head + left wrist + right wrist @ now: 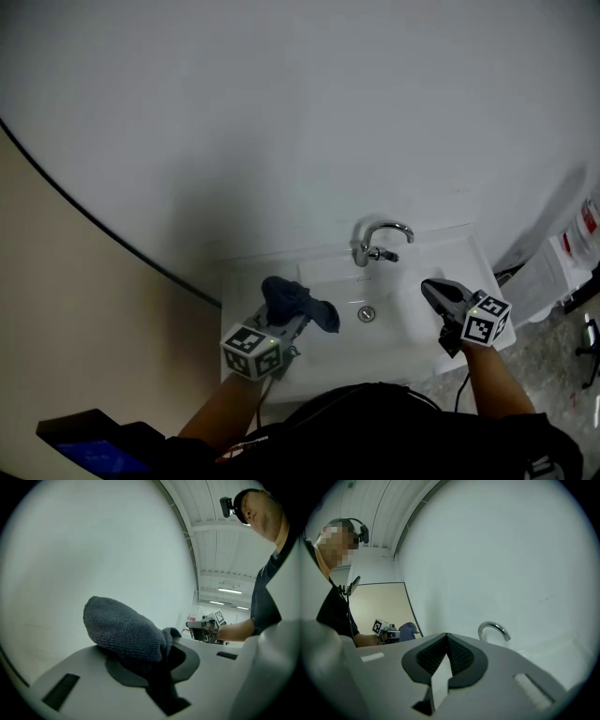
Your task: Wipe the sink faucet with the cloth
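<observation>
In the head view a chrome faucet (380, 242) curves over the white sink (427, 255), and its drain (367, 314) lies below it. My left gripper (289, 323) hovers over the sink's left side, shut on a dark blue cloth (295, 302) that bunches out past its tips. The left gripper view shows the cloth (124, 630) bulging from the jaws of the left gripper (157, 665). My right gripper (434, 291) hangs over the sink's right side, shut and empty. In the right gripper view, the right gripper (446, 641) has its pads together, with the faucet (493, 630) just beyond to the right.
A white wall rises directly behind the sink. A beige panel (56, 309) with a black curved edge stands at the left. White items with red labels (577, 239) crowd the right, above speckled floor (553, 361). A dark device (94, 445) sits at the lower left.
</observation>
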The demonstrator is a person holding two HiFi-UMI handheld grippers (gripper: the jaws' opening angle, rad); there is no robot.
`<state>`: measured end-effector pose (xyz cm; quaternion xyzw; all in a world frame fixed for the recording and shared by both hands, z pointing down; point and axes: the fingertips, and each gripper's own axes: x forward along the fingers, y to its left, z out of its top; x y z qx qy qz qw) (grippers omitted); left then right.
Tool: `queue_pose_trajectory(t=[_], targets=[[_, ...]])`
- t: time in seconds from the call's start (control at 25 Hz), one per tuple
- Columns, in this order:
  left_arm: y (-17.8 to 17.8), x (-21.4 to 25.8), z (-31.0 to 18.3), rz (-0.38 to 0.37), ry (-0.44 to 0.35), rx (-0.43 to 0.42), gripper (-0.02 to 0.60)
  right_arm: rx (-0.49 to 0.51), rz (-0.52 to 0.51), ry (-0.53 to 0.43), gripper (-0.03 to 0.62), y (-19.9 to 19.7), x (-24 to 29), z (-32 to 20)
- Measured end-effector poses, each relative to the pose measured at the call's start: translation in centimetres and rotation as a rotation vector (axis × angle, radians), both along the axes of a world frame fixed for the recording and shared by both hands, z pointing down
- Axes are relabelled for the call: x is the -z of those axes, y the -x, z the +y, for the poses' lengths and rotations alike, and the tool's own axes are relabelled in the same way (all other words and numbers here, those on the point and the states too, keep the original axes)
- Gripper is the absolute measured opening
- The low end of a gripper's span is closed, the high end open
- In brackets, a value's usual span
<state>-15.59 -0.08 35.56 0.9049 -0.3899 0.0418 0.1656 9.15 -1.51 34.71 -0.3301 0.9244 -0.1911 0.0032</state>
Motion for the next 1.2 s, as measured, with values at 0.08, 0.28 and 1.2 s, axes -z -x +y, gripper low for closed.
queue_pose_trajectory(t=[0.08,0.28,1.2], targets=[[0.7,0.7,0.8,0.039,-0.018,0.030,0.061,-0.031,-0.011,-0.007,0.002,-0.2,0.7,-0.2],[-1.6,2.4,1.8,0.128,-0.044,0.061,0.061,0.023,-0.017,-0.026,0.000,-1.5,2.1,-0.2],[-3.6,0.2,2.9,0.122,-0.004,0.066,0.061,0.102,0.084,-0.013,0.000,-1.9,-1.8,0.5]])
